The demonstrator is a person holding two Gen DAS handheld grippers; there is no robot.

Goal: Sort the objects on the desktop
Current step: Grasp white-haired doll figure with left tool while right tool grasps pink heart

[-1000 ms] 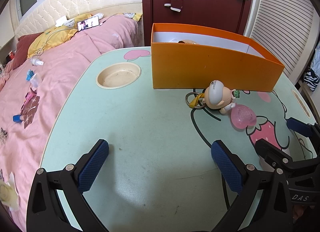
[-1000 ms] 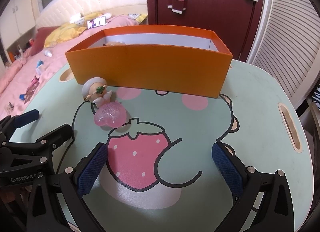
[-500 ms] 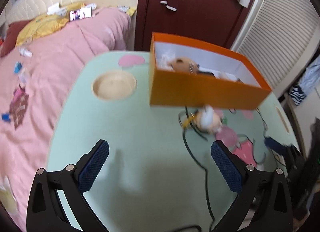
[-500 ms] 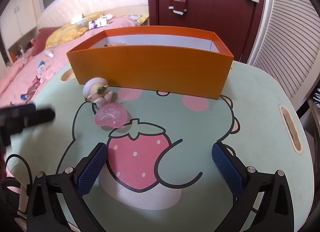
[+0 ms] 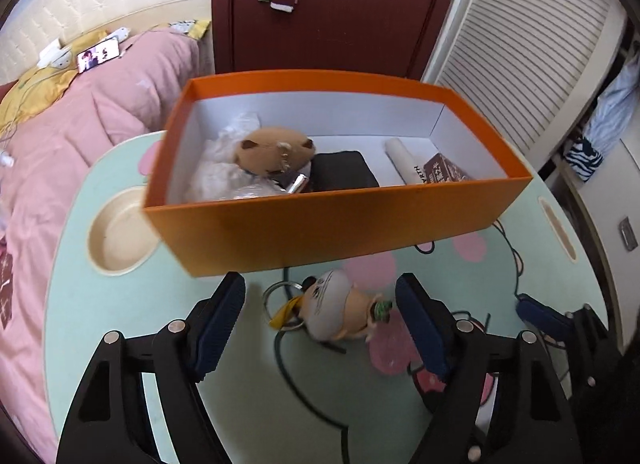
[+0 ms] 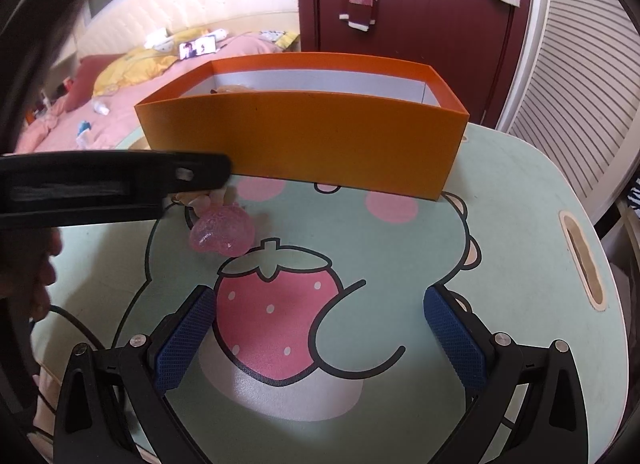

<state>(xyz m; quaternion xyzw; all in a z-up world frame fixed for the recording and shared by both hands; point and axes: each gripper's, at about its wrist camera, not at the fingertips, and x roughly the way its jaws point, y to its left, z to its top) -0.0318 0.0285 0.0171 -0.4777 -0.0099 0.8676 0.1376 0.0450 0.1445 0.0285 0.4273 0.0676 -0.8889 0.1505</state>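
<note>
Our left tongs (image 5: 320, 320) hang wide over the keychain doll (image 5: 334, 310) beside the box (image 5: 320, 224); right tongs (image 6: 316, 340) wide, empty. Closing off-centre, we judge, could skid the rounded doll into the pink charm (image 6: 222, 230).

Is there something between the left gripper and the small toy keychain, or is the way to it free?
Nothing visible blocks it. The left gripper is open, and the toy keychain lies on the table between its fingers, in front of the orange box. The pink heart lies just beside the toy.
</note>
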